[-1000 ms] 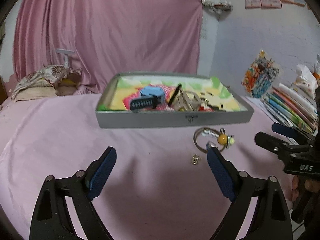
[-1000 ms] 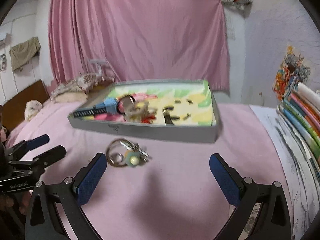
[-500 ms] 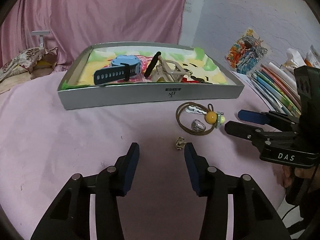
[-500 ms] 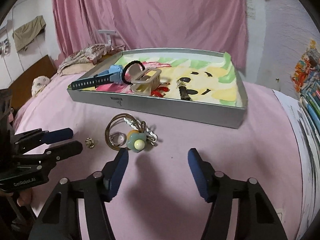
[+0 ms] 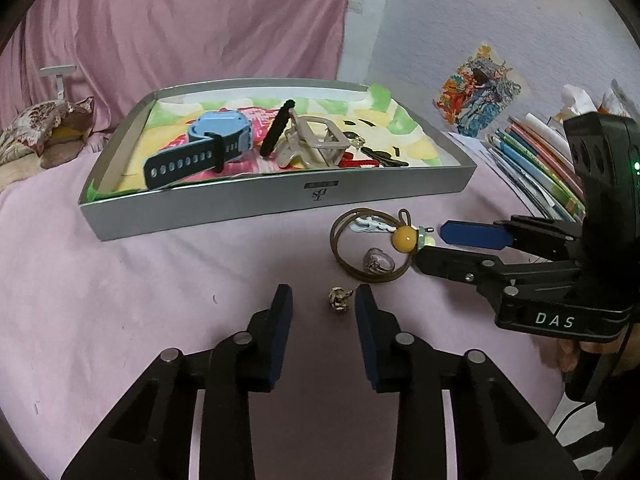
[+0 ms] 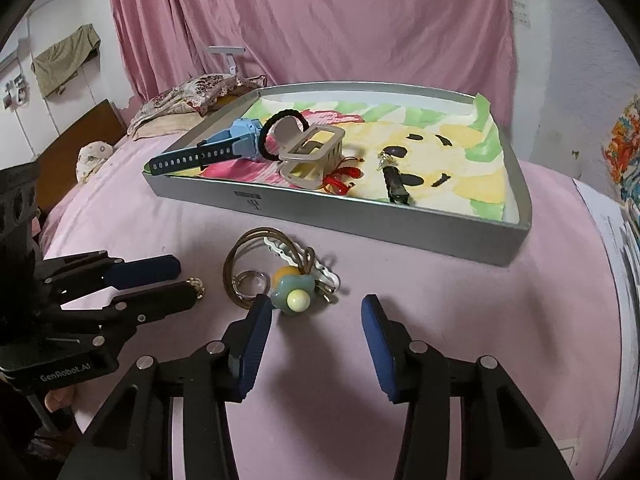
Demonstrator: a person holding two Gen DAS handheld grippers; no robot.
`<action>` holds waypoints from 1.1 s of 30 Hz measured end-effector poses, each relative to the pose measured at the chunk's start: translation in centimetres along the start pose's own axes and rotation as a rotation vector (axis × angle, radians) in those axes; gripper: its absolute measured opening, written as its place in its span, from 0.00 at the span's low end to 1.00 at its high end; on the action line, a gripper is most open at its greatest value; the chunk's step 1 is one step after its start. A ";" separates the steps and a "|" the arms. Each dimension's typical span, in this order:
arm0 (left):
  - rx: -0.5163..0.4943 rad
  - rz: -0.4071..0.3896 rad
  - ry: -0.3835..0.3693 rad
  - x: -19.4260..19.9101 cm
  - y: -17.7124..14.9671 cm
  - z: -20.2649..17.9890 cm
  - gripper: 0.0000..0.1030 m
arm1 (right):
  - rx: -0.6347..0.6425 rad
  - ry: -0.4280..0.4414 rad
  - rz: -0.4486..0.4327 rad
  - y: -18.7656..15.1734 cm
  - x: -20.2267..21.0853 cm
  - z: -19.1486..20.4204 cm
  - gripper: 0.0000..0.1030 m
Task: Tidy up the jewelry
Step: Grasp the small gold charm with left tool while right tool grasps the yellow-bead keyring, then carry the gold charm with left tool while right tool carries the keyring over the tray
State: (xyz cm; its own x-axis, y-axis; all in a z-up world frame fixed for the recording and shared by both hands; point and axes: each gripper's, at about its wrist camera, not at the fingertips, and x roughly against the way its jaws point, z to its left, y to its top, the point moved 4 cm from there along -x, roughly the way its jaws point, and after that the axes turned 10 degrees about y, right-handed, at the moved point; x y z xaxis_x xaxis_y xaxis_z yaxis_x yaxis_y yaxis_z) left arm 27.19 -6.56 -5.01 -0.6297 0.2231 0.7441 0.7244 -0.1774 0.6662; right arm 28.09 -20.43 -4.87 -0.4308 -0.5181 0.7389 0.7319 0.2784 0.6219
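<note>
A grey tray [image 5: 280,200] on the pink bed holds a blue watch [image 5: 208,148], a beige hair claw [image 5: 316,148] and small pieces. In front of it lie a brown hair tie [image 5: 340,248] with a yellow bead [image 5: 404,238], a silver ring [image 5: 378,260] and a small gold earring [image 5: 338,298]. My left gripper [image 5: 322,306] is open, low over the bed, with the earring between its pads near the right one. My right gripper [image 6: 316,316] is open; its left pad is beside the green flower bead [image 6: 294,294].
The tray [image 6: 360,216] lies across the back of the pink sheet. A stack of books [image 5: 536,160] lines the right edge. A pillow [image 5: 40,132] and pink curtain are at the back left.
Both grippers have come down and forward toward the loose pieces and their jaws have narrowed. The left one now straddles the gold earring.
</note>
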 end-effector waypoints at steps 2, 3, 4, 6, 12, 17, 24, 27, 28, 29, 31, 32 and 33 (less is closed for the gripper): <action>-0.004 0.000 0.002 -0.2 0.1 -0.1 0.22 | 0.007 -0.001 0.005 0.1 -0.2 0.1 0.42; -0.004 0.001 0.000 -0.3 0.2 -0.1 0.19 | 0.012 -0.001 0.008 0.3 -0.4 0.2 0.42; -0.002 0.002 -0.002 -0.4 0.2 0.0 0.18 | 0.015 0.000 0.010 0.3 -0.4 0.2 0.41; -0.002 0.006 -0.014 -0.5 0.2 -0.1 0.13 | 0.018 0.003 0.011 0.5 -0.5 0.3 0.40; 0.001 0.015 -0.027 -0.8 0.4 -0.3 0.08 | 0.028 0.010 0.012 0.8 -1.1 0.6 0.38; 0.005 0.022 -0.033 -0.9 0.7 -0.4 0.08 | 0.025 0.004 0.010 1.0 -1.3 0.6 0.30; 0.015 0.017 -0.022 -0.8 0.5 -0.5 0.08 | 0.019 0.009 -0.002 0.6 -0.7 0.9 0.24; 0.027 0.013 -0.021 -0.6 0.3 -0.4 0.08 | 0.023 0.004 -0.018 0.3 -0.1 1.0 0.24; 0.031 0.010 -0.019 -0.5 0.1 -0.4 0.08 | 0.022 0.003 -0.021 0.2 0.0 1.0 0.24; 0.035 0.007 -0.017 -0.3 0.0 -0.3 0.08 | 0.019 0.002 -0.024 0.0 0.2 1.1 0.24; 0.042 0.000 -0.015 -0.1 -0.2 -0.3 0.08 | 0.002 0.007 -0.034 -0.5 0.4 0.9 0.23; 0.046 -0.003 -0.013 0.0 -0.2 -0.2 0.08 | -0.005 0.008 -0.041 -0.8 0.6 0.9 0.23; 0.050 -0.007 -0.011 0.1 -0.3 -0.2 0.08 | -0.016 0.010 -0.058 -1.0 0.9 0.8 0.23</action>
State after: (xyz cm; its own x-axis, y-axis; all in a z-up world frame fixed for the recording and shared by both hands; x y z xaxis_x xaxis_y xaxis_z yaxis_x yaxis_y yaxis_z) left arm 26.85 -6.68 -5.15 -0.6316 0.2351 0.7388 0.7333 -0.1280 0.6677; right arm 26.58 -20.50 -4.62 -0.4678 -0.5410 0.6990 0.7140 0.2348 0.6596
